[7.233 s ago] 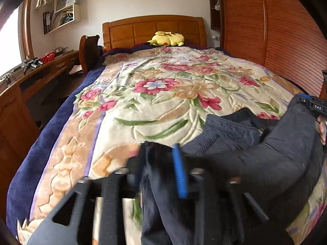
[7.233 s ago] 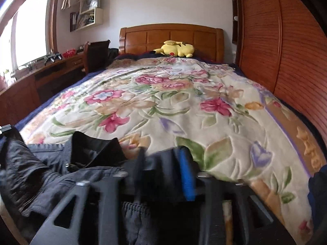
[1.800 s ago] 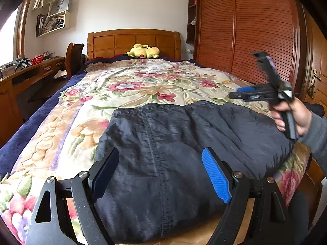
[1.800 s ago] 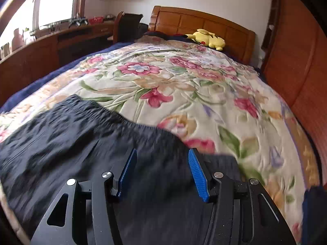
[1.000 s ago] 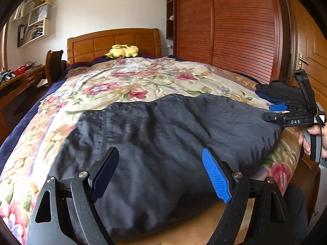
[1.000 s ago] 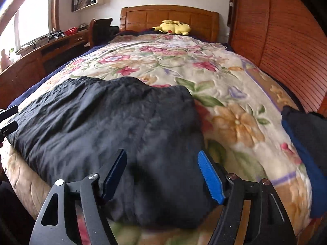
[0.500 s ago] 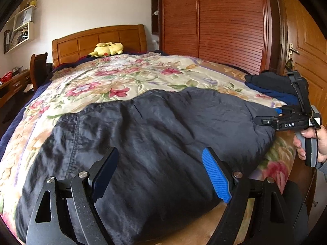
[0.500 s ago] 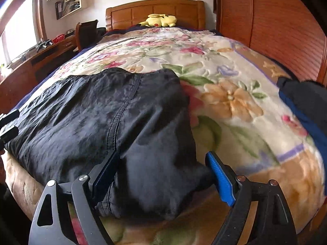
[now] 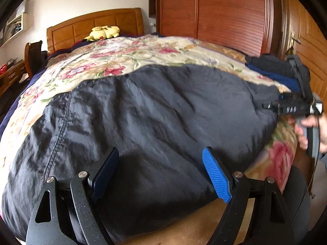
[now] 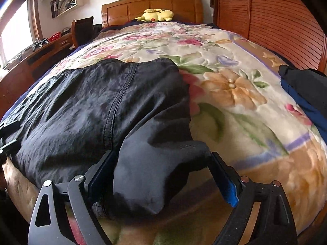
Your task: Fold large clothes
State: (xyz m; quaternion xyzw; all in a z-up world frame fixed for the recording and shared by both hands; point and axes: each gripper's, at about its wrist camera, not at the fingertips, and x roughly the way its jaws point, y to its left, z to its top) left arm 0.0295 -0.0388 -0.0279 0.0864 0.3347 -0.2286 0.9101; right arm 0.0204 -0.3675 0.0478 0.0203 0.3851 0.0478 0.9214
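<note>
A large dark jacket lies spread flat across the foot of the bed on a floral blanket. My left gripper is open, its blue pads low over the jacket's near edge. My right gripper is open with its jaws either side of the jacket's right corner, whose fabric bulges between them. In the left wrist view the right gripper shows at the jacket's right end, held by a hand. The jacket fills the left half of the right wrist view.
A pile of dark and blue clothes lies at the bed's right edge, also in the left wrist view. A yellow plush toy sits by the wooden headboard. A wardrobe stands right, a desk left.
Both grippers have dropped lower and closer to the jacket's near edge. The right gripper's jaws now straddle the jacket's right corner. Earlier both were shut on the crumpled jacket; it now lies spread.
</note>
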